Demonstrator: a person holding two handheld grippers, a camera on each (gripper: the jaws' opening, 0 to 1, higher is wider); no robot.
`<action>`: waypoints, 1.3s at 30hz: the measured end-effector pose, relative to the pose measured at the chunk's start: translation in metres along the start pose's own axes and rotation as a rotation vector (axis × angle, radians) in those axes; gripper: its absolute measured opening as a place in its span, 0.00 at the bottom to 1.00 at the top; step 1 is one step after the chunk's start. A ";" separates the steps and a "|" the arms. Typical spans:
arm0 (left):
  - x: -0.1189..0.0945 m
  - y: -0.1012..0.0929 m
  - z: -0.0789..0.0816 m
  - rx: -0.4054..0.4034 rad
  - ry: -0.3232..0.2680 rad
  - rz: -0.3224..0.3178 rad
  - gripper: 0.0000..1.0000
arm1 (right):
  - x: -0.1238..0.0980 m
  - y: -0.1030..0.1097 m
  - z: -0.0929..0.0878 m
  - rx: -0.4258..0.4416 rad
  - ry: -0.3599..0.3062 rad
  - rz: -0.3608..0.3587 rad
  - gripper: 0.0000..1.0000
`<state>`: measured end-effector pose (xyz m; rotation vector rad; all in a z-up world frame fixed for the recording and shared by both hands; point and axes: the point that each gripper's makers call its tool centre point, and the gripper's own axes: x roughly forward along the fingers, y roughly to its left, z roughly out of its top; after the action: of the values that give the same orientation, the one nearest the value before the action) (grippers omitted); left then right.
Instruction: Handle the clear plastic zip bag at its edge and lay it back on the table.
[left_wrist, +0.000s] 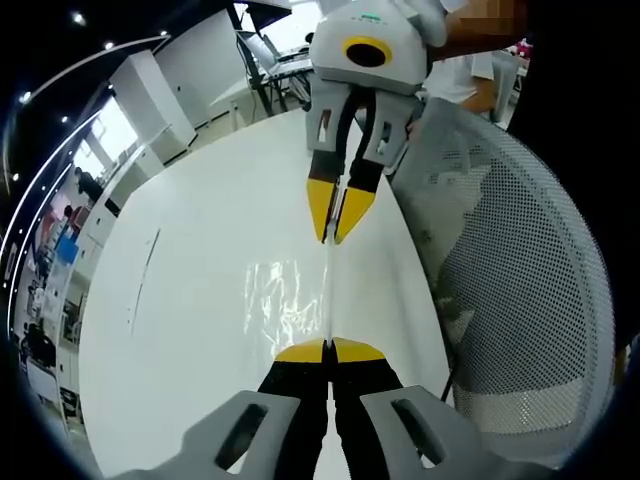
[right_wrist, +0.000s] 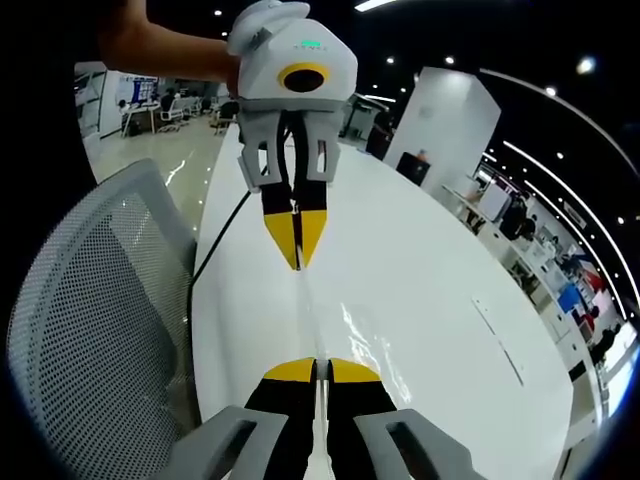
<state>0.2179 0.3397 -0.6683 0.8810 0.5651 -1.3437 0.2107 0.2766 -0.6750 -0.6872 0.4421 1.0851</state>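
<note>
Clear zip bag (left_wrist: 290, 300) nearly invisible, edge pinched between both hand-held grippers.

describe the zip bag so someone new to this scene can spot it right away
Start at the long white table beside the grey mesh chair. Over its near edge, the left tool and right tool face each other, each shut on one end of the clear plastic zip bag. It's the only glossy, see-through sheet, stretched between them.

Wide open white table (left_wrist: 200, 300) on the far side of the bag (left_wrist: 290, 300), plenty of room to pass. Mesh chair (left_wrist: 520, 300) crowds the table edge close by the left gripper (left_wrist: 329, 349) and right gripper (left_wrist: 334, 232), tight there. Bag strung betw. them blocks crossing.
</note>
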 end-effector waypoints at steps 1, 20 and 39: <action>0.000 0.000 0.000 0.000 0.000 0.000 0.00 | 0.000 0.000 0.000 0.001 0.000 0.001 0.00; -0.001 -0.003 -0.001 -0.005 -0.002 -0.004 0.00 | 0.000 0.003 0.000 -0.007 0.006 0.014 0.00; 0.000 -0.002 -0.001 0.000 -0.011 -0.001 0.00 | -0.003 0.001 -0.003 0.003 0.008 -0.001 0.00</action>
<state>0.2159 0.3404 -0.6689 0.8727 0.5572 -1.3490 0.2090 0.2726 -0.6758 -0.6894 0.4502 1.0810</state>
